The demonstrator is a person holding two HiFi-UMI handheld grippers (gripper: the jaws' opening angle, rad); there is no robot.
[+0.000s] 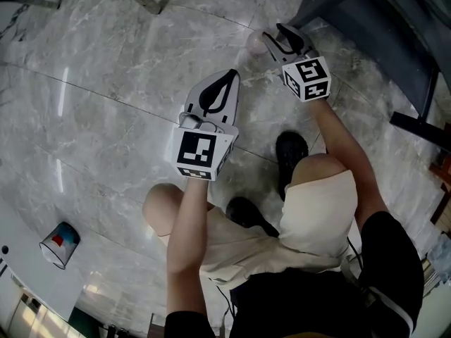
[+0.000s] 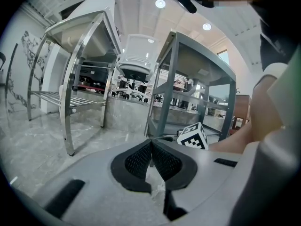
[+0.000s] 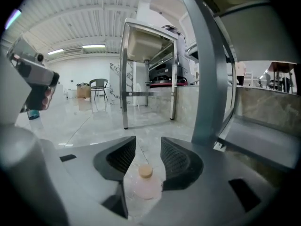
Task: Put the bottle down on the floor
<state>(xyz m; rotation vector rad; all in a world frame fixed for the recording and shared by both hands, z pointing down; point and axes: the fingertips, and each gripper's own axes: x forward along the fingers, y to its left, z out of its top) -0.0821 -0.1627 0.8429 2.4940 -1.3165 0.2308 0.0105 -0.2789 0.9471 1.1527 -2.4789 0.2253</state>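
Note:
A small clear bottle (image 3: 142, 185) with a tan cap stands upright on the marble floor (image 3: 94, 126), between the pads of my right gripper (image 3: 148, 142). The jaws stand wide on either side of it, and I see a gap at the left pad. In the head view the bottle (image 1: 255, 42) shows faintly just left of the right gripper (image 1: 273, 34), close to a grey table leg. My left gripper (image 1: 227, 77) hovers above the floor to the left, its jaws shut tip to tip with nothing between them (image 2: 151, 144).
A grey metal table frame (image 3: 207, 79) rises just right of the bottle. A steel-legged table (image 3: 146, 41) stands farther off. The person's black shoes (image 1: 291, 150) and knees sit below the grippers. A small clear bin (image 1: 60, 243) stands at lower left.

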